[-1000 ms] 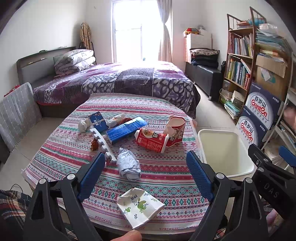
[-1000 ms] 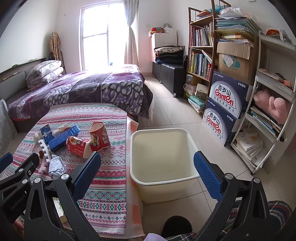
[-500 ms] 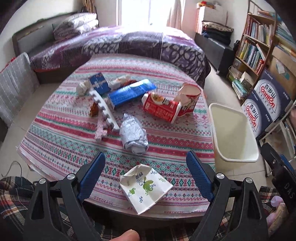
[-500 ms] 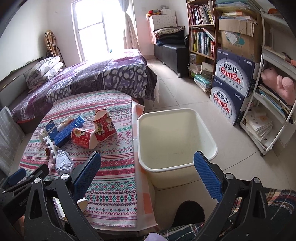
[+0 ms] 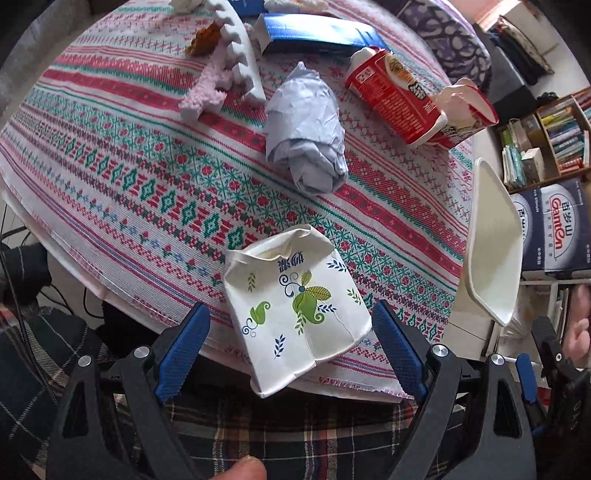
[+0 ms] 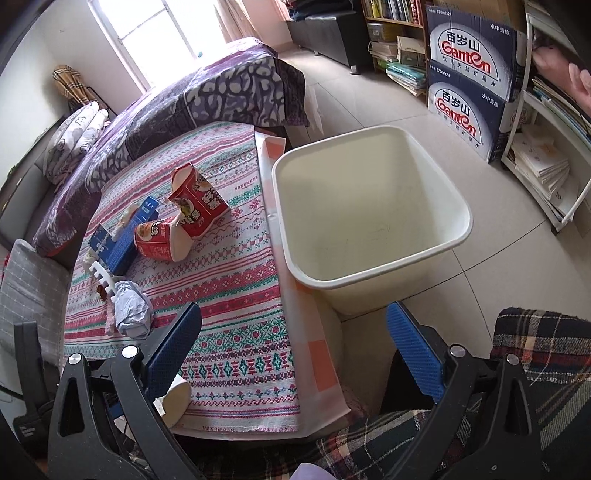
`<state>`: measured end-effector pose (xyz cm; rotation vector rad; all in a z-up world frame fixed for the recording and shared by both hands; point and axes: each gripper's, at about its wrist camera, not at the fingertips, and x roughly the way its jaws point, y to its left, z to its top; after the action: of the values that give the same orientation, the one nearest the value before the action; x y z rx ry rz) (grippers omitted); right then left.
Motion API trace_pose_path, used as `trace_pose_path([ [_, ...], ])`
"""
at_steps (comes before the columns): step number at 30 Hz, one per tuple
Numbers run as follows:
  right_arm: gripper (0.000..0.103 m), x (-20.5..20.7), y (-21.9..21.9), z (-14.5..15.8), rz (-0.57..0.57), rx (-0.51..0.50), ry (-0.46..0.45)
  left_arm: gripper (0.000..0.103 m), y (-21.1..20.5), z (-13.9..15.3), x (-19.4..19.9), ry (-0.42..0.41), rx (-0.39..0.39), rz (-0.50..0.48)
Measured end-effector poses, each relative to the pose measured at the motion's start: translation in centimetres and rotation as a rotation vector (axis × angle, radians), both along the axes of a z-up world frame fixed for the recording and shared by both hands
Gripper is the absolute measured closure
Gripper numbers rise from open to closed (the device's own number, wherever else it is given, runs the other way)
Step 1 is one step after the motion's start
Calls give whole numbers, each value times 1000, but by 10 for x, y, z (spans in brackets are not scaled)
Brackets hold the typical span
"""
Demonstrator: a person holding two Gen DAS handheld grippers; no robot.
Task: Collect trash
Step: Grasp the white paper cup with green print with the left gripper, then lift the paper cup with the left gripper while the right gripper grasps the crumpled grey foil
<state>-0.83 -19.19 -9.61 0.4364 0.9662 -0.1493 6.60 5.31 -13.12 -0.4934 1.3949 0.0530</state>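
A crushed white paper cup with green leaves (image 5: 295,314) lies at the near edge of the patterned tablecloth (image 5: 129,177). My left gripper (image 5: 290,343) is open, its blue pads on either side of the cup, not touching it. Behind lie a crumpled grey paper wad (image 5: 306,129), a red noodle cup (image 5: 399,99), a torn red cup (image 5: 469,110), a blue box (image 5: 317,33) and a white foam strip (image 5: 240,55). The cream trash bin (image 6: 373,218) stands on the floor right of the table. My right gripper (image 6: 295,347) is open and empty, above the table corner near the bin.
A bed with a purple quilt (image 6: 207,92) stands behind the table. Blue Ganten boxes (image 6: 469,77) and bookshelves (image 6: 550,122) line the right side. My plaid-clothed legs (image 6: 535,369) are at the bottom. The bin's rim also shows in the left wrist view (image 5: 495,243).
My left gripper has dropped down and forward to the white paper cup, which now sits between its open fingers. My right gripper has tilted down toward the bin and table corner.
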Motion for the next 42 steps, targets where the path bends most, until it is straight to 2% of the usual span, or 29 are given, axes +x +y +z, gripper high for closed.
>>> trace_pose_path([
  [5, 7, 8, 0, -8, 13, -3, 35, 16, -7, -16, 10, 32, -28, 25],
  [8, 7, 12, -1, -12, 12, -10, 57, 17, -3, -15, 12, 26, -29, 31],
  [10, 7, 16, 0, -15, 10, -10, 71, 37, 4, -10, 11, 7, -35, 19],
  [11, 7, 18, 1, -16, 9, -10, 79, 42, 9, -7, 11, -2, -47, 11],
  [12, 7, 21, 3, -17, 10, -8, 88, 58, 14, -5, 10, -7, -55, 6],
  [13, 7, 24, 6, -17, 14, -3, 94, 65, 19, -2, 9, -12, -65, 2],
  [16, 7, 34, 18, -17, 44, 3, 105, 74, 37, 4, 8, -30, -68, -8],
  [18, 7, 42, 31, -18, 66, -8, 114, 75, 50, 8, 0, -46, -66, -6],
  [20, 7, 51, 42, -19, 87, -10, 130, 76, 61, 16, -4, -76, -97, -7],
  [25, 7, 76, 77, -25, 148, 19, 178, 77, 88, 58, -11, -215, -79, 11],
  [30, 7, 103, 114, -24, 202, 35, 183, 77, 132, 105, -4, -366, -20, 138],
  [31, 7, 108, 121, -24, 214, 32, 185, 77, 134, 112, 6, -391, -5, 167],
  [34, 7, 122, 149, -31, 269, 19, 207, 77, 165, 125, 3, -466, 48, 253],
  [36, 7, 131, 166, -37, 304, 14, 230, 77, 184, 125, 3, -480, 61, 291],
  [39, 7, 141, 188, -47, 356, 35, 258, 77, 196, 119, 9, -461, 18, 320],
  [42, 7, 149, 202, -50, 377, 40, 268, 76, 201, 113, 9, -445, 10, 323],
])
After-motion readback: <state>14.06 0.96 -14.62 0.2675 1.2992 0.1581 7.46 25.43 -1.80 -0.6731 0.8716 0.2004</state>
